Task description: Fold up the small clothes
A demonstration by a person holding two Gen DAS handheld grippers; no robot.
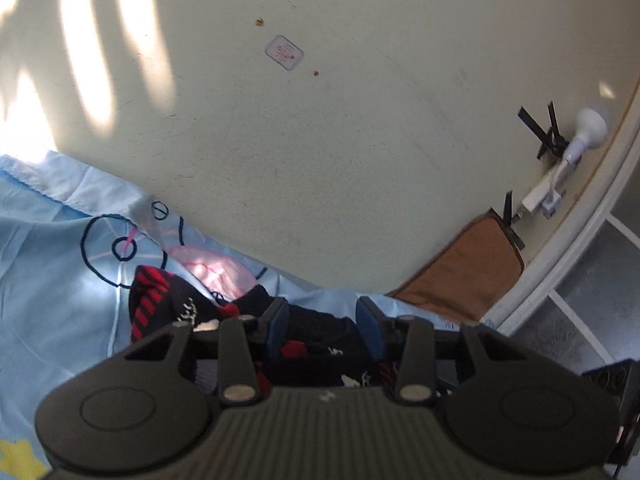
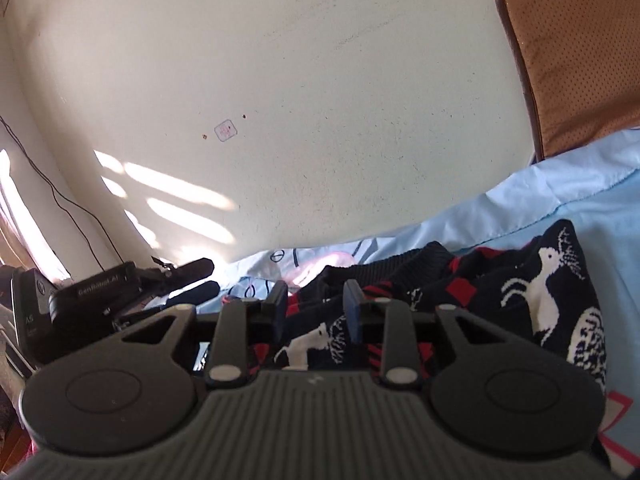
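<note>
A small dark navy knit garment with red patches and white deer figures lies rumpled on a light blue printed sheet. It also shows in the left wrist view, bunched just ahead of the fingers. My left gripper is open, its blue pads standing apart over the garment's dark fabric. My right gripper is open, its pads a short gap apart above the garment's near edge. Neither holds cloth. The left gripper's body shows at the left in the right wrist view.
The blue sheet covers a bed against a cream wall. A brown cushion leans at the right, also in the right wrist view. A white lamp with black tape is fixed on the wall.
</note>
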